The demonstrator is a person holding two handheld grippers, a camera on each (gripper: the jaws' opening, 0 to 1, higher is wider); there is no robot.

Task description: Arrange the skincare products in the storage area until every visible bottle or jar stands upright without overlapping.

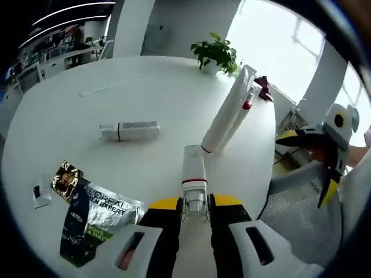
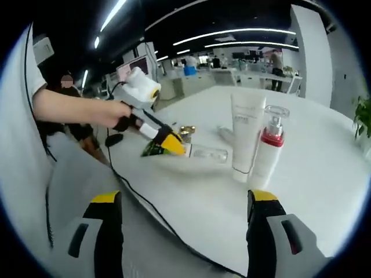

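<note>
My left gripper point(image 1: 195, 204) is shut on the clear cap of a small white bottle point(image 1: 195, 172) with a red band, which points away along the jaws just over the white table point(image 1: 145, 87). Beyond it stand a tall white tube point(image 1: 223, 116) and a pump bottle point(image 1: 245, 107) with a red collar, side by side. Another white tube point(image 1: 128, 131) lies flat to the left. In the right gripper view, the tube point(image 2: 246, 136) and pump bottle point(image 2: 268, 152) stand ahead of my open, empty right gripper point(image 2: 185, 200). The left gripper point(image 2: 165, 139) comes in there with the small bottle point(image 2: 208, 153).
A L'Oreal sachet point(image 1: 95, 217), a gold sachet point(image 1: 65, 178) and a small white packet point(image 1: 40, 194) lie near the left front edge. A potted plant point(image 1: 217, 53) stands at the far edge. A person's arm point(image 2: 75, 107) and a black cable point(image 2: 151, 202) cross the table's near side.
</note>
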